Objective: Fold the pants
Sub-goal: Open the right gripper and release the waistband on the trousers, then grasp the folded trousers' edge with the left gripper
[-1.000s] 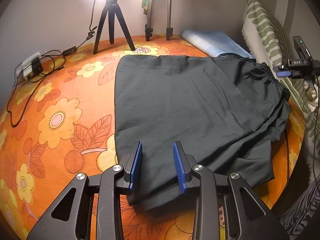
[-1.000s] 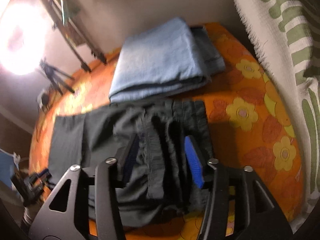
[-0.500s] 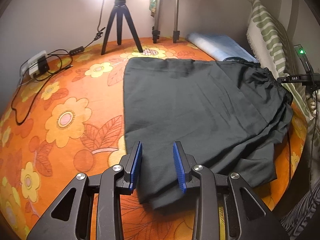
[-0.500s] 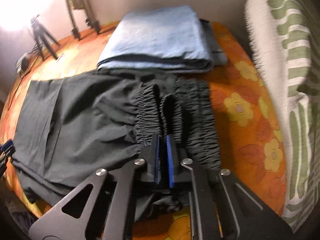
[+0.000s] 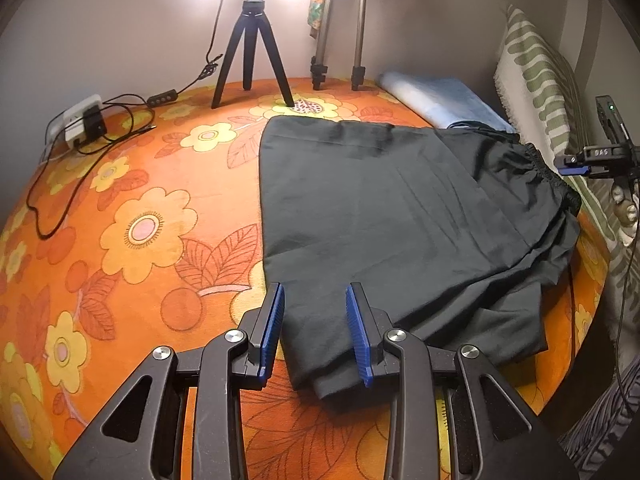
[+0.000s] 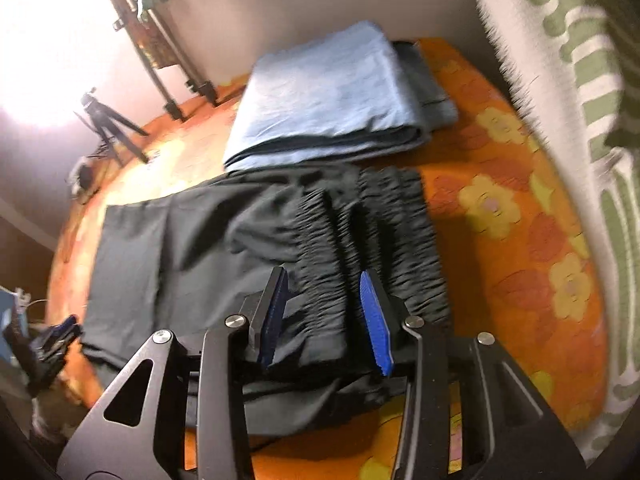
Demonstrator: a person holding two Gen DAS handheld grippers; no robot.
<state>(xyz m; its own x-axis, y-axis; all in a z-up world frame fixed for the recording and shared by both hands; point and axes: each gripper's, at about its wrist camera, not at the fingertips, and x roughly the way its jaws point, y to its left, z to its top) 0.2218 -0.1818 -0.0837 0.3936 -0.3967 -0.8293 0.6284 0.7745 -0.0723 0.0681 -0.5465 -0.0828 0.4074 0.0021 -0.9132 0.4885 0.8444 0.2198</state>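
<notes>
The dark pants (image 5: 400,216) lie spread out flat on a bed with an orange flower cover (image 5: 132,232). The left gripper (image 5: 314,328) is at one end of the pants, at the leg end. Its blue fingers (image 5: 274,320) are open, with the edge of the cloth lying between them, and they hold nothing. The right gripper (image 6: 326,312) is at the other end, over the bunched-up stretchy waistband (image 6: 360,240). Its blue fingers (image 6: 374,320) are open too, one on each side of a fold of the waistband, and they are not squeezing it. That picture is a bit blurry. Just past the pants, a folded light blue cloth (image 6: 332,96) lies near the wall, touching the top edge of the pants. A white and green striped pillow (image 6: 568,60) stands along the side of the bed. A small black tripod (image 5: 252,48) stands on the cover near a bright light, with a black cable (image 5: 80,152) lying close by.
</notes>
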